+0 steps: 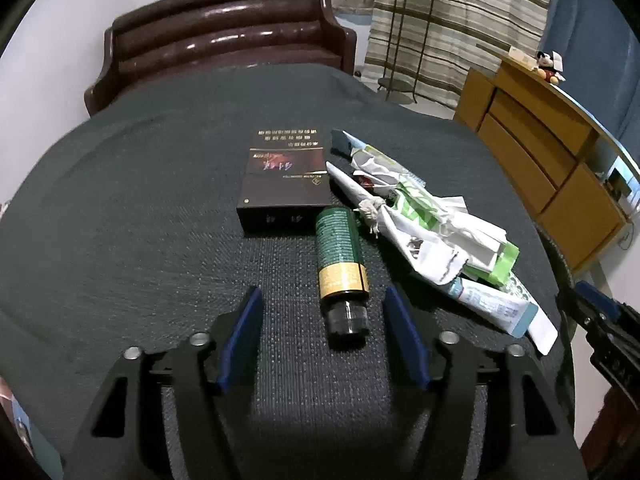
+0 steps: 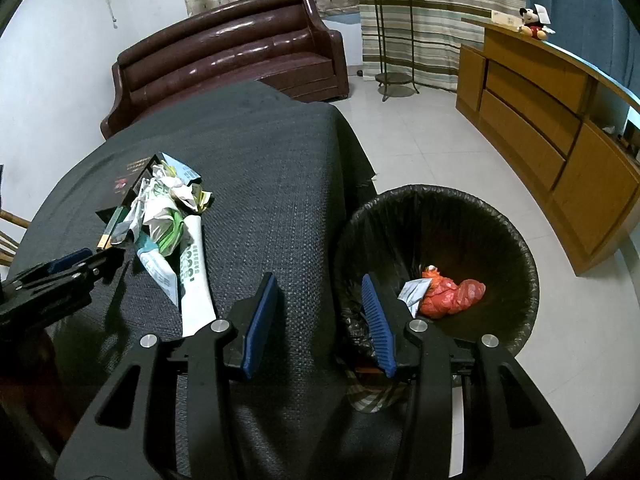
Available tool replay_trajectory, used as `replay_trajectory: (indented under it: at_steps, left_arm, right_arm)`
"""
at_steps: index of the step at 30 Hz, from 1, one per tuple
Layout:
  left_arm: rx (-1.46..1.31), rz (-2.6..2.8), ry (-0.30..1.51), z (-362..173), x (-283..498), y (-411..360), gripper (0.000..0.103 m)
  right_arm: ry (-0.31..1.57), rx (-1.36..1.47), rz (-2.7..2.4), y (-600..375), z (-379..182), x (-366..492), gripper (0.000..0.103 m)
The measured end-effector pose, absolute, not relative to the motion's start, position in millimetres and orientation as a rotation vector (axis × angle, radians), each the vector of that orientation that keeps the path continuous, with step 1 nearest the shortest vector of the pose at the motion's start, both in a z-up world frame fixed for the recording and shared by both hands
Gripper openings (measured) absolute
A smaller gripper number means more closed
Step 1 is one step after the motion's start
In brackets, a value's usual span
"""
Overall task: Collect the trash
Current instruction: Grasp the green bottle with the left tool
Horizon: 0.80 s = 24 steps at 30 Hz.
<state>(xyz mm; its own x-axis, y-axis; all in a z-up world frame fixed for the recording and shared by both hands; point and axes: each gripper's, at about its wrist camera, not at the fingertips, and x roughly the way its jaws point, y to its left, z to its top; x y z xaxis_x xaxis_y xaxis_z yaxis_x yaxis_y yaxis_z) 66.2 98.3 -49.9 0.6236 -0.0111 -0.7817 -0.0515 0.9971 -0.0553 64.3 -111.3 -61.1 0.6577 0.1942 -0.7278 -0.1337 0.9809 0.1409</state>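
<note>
With its jaws apart around the green-and-gold bottle (image 1: 342, 256), the left gripper (image 1: 324, 334) should centre on the bottle body, then squeeze; the right gripper (image 2: 320, 316) waits, parted and empty.

Lit evenly from above, indoor and moderately bright. Glare streaks on the glossy brown sofa (image 1: 224, 36). Soft shadows beside the green bottle (image 1: 340, 256) on the dark cloth (image 1: 120, 200). Strong fisheye bending at the borders, black corners. Slightly soft and grainy toward the rim, sharp in the centre.
</note>
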Motion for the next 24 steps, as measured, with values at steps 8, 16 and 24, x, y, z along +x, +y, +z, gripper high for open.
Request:
replay_trajectory:
  at_steps: [8,16,24]
  left_arm:
    - [-0.051,-0.034,0.886,-49,63,98,0.025]
    - [-0.061,-0.046,0.888,-47,49,106,0.025]
    - [-0.060,0.000,0.865,-40,39,127,0.025]
  right_arm:
    - [0.841,0.069,0.195,-106,-62,63,0.043]
    - [0.827,0.051,0.233,-90,-54,58,0.043]
    - [0.808,0.022,0.312,-63,-46,49,0.043]
